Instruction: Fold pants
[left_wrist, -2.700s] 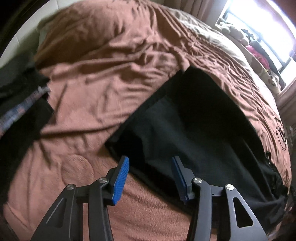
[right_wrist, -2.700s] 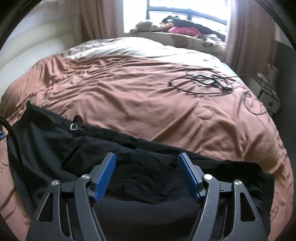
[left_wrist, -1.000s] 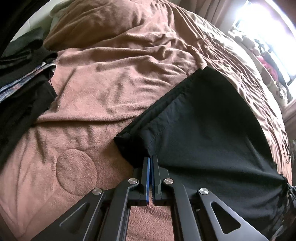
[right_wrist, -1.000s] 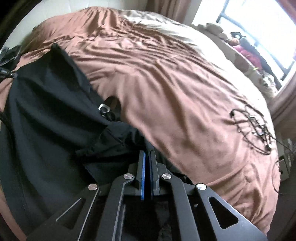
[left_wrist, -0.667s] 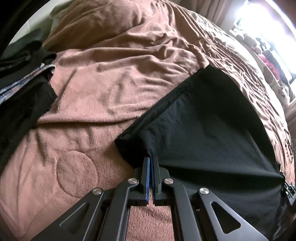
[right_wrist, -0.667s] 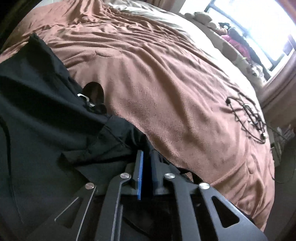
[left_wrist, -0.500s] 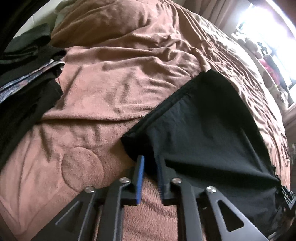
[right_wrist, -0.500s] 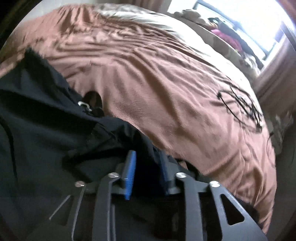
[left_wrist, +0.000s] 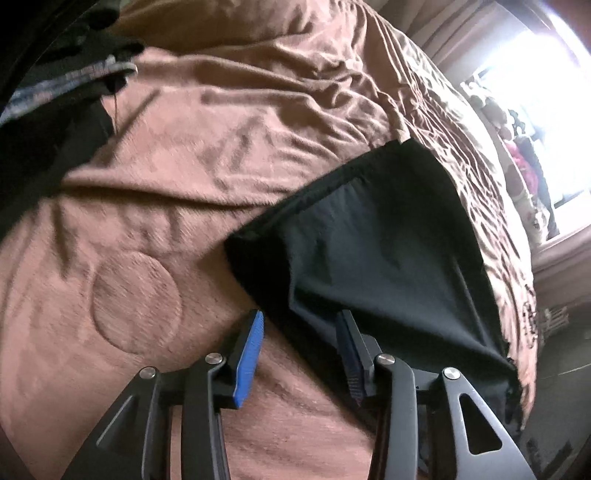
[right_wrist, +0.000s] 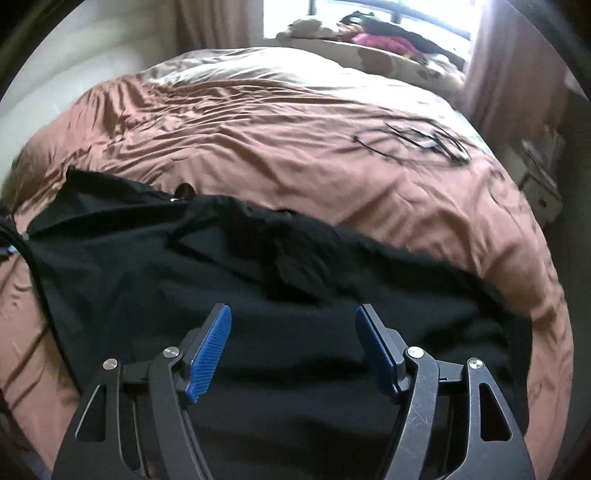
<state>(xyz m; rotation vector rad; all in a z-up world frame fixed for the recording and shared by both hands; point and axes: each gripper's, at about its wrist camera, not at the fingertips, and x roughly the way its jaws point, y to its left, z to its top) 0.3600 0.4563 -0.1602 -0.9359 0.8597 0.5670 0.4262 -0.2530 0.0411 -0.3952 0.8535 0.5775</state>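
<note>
- Here the black pants (right_wrist: 280, 332) lie spread on a brown blanket (right_wrist: 280, 147) that covers a bed, with the dark cloth filling the near part of the right wrist view.
- The left gripper (left_wrist: 299, 332) has its jaws apart and opening; the near edge of the pants runs between them, but neither blue pad presses on the cloth.
- In the left wrist view a hemmed corner of the pants (left_wrist: 369, 251) lies just ahead of the fingers, flat against the blanket (left_wrist: 184, 166), and the dark cloth stretches away to the right.
- The right gripper (right_wrist: 293, 328) also has its jaws apart and opening, wider than the left one; the blue pads (right_wrist: 208, 347) stand over the black cloth without pinching it.
- Ahead of the right gripper the cloth is bunched into a rumpled fold near the far edge of the pants, and a small metal fitting (right_wrist: 173, 199) shows at that edge.
- A pile of dark clothes (left_wrist: 51, 110) sits on the blanket at the upper left of the left wrist view, well apart from the pants.
- A tangle of black cable (right_wrist: 413, 140) lies on the blanket toward the far right side of the bed.
- Beyond the bed a bright window (right_wrist: 369, 14) has a heap of mixed items along its sill, with curtains (right_wrist: 517, 74) beside it.
</note>
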